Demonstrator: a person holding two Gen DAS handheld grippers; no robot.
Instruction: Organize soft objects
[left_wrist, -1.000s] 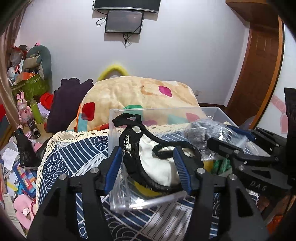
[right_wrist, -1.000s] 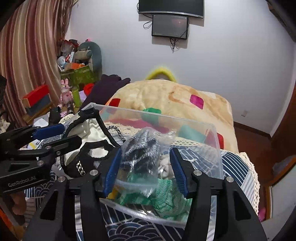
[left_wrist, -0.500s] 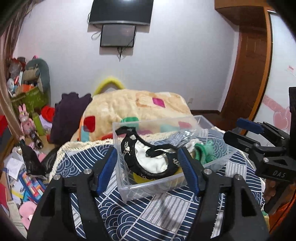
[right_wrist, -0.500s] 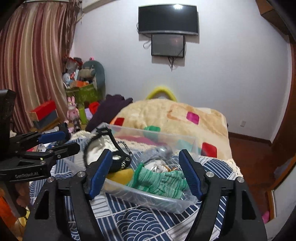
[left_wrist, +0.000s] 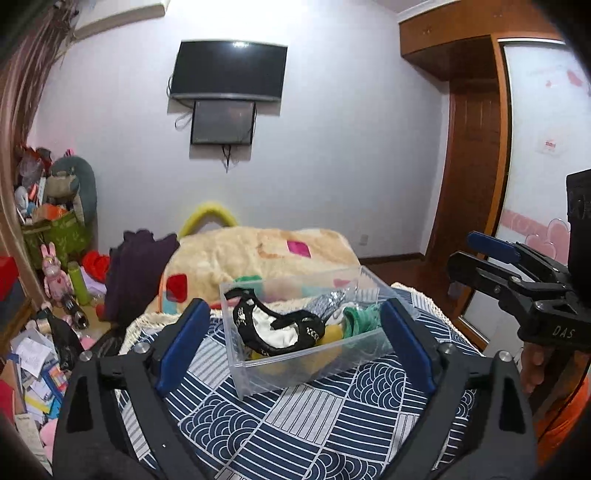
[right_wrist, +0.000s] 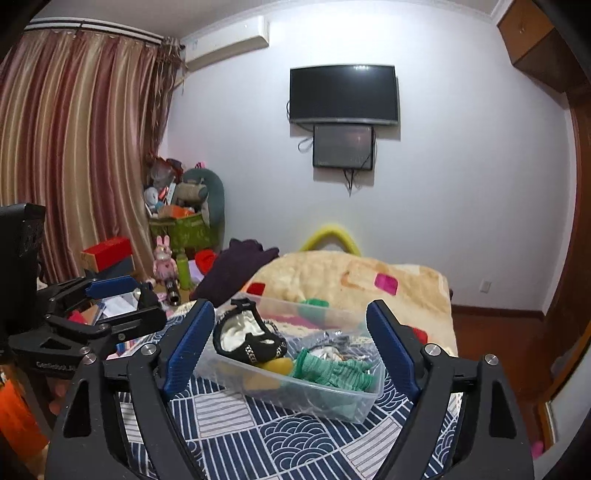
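Note:
A clear plastic box (left_wrist: 362, 349) (right_wrist: 354, 404) stands on a blue patterned cloth. In it lie a black and white strappy garment (left_wrist: 275, 326) (right_wrist: 245, 341), green knit socks (left_wrist: 360, 321) (right_wrist: 332, 371), a yellow item (right_wrist: 277, 365) and a clear bag with dark contents (right_wrist: 332, 341). My left gripper (left_wrist: 293, 349) is open and empty, raised in front of the box. My right gripper (right_wrist: 291, 354) is open and empty, raised in front of the box too. Each gripper shows at the edge of the other's view.
A beige blanket with coloured patches (left_wrist: 258, 254) lies behind the box. A dark purple cloth (left_wrist: 140, 258) sits to its left. Toys, boxes and papers clutter the floor at left (left_wrist: 48, 295). A wooden door (left_wrist: 469, 184) is at right.
Both grippers have let go of the garment and the clear bag, opened wide and pulled back and up from the box. The items now lie in the box.

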